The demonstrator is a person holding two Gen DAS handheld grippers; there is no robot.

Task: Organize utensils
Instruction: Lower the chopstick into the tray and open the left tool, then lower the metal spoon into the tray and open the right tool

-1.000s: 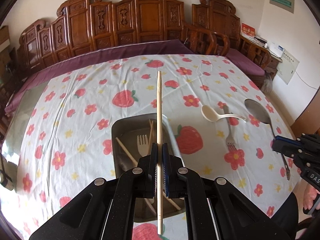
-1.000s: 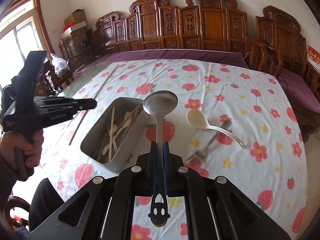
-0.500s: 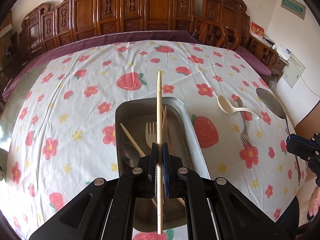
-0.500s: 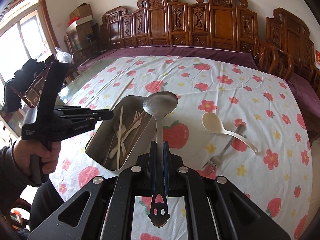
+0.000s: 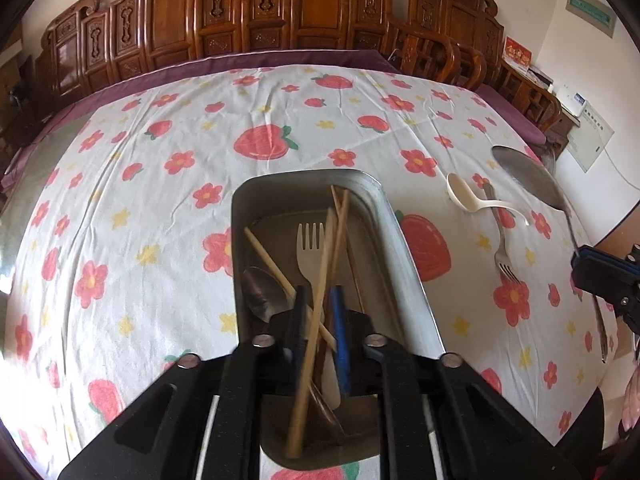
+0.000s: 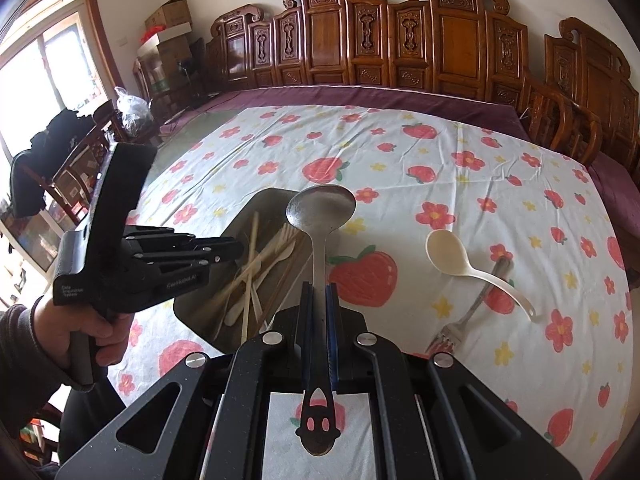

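A metal tray (image 5: pixel 394 224) lies on the strawberry tablecloth and holds several chopsticks, a cream fork (image 5: pixel 311 240) and a metal spoon (image 5: pixel 262 292). My left gripper (image 5: pixel 318 320) hovers over the tray, open; a chopstick (image 5: pixel 316 320) lies loose and tilted between its fingers in the tray. My right gripper (image 6: pixel 319 300) is shut on a large metal spoon (image 6: pixel 320 210), held above the tray's (image 6: pixel 240 224) right side. A cream spoon (image 6: pixel 448 256) and a metal fork (image 6: pixel 460 320) lie on the cloth to the right.
Carved wooden chairs (image 5: pixel 280 12) line the table's far side. More chairs, boxes and a window stand at the left in the right wrist view (image 6: pixel 168 28). A wall panel (image 5: pixel 592 136) is at the far right.
My left gripper moved down over the tray and opened, letting the chopstick drop into it. My right gripper kept its hold on the metal spoon and came slightly closer to the tray.
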